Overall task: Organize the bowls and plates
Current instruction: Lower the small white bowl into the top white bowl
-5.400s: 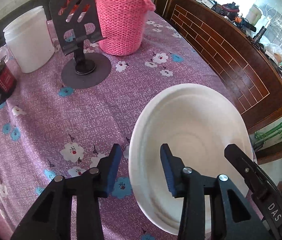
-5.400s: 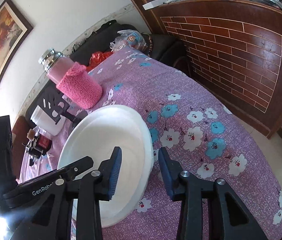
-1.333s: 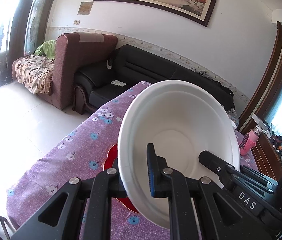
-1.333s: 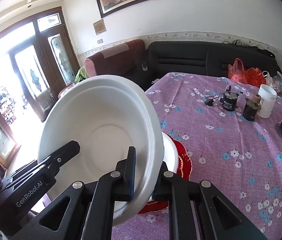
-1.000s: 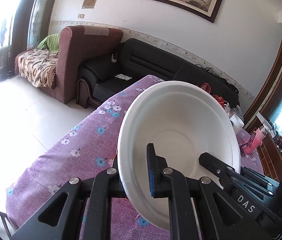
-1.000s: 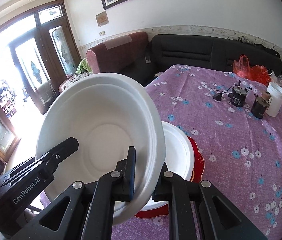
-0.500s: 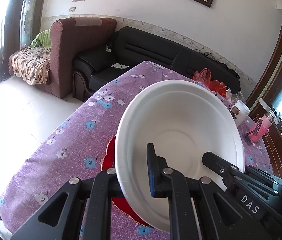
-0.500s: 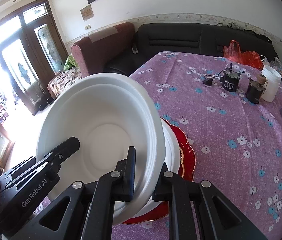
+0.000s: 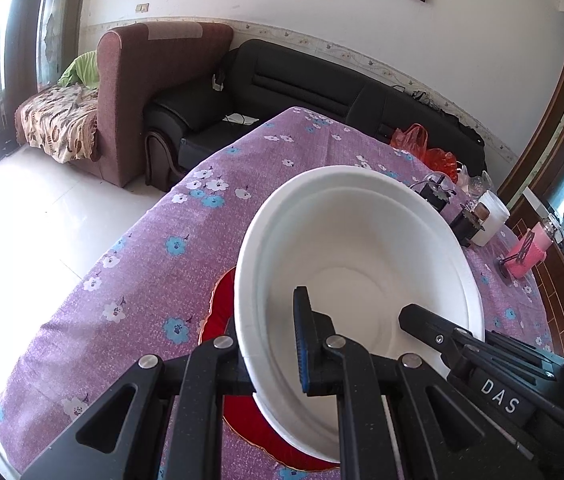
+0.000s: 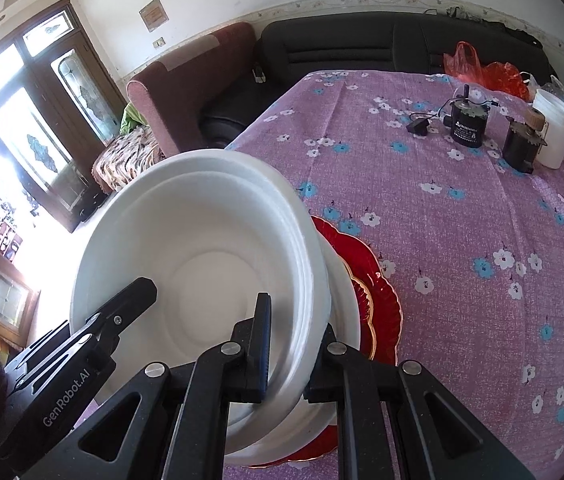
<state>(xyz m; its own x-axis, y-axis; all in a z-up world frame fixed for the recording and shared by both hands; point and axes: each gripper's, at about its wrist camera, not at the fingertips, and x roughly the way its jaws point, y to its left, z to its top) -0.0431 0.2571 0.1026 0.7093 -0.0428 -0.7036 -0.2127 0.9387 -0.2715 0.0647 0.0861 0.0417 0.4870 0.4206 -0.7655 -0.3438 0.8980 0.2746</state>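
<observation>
the left gripper is clamped on the rim of a white bowl, one finger inside the bowl and the other outside against its wall. the right gripper is clamped on the opposite rim of the same white bowl, again with one finger inside and one outside. the bowl sits tilted between the two grippers, its opening facing both cameras. directly under and just beyond the bowl lies a white plate resting on a red plate with a scalloped gold edge; whether the bowl touches the white plate cannot be told. both plates rest on the tabletop, covered with a purple flowered cloth. far ahead of the right gripper, toward its right side, stand two small dark motors and a white jar. far ahead of the left gripper, off to its right, a pink knitted bottle cover shows. beyond the tabletop are a black sofa and a brown armchair.
</observation>
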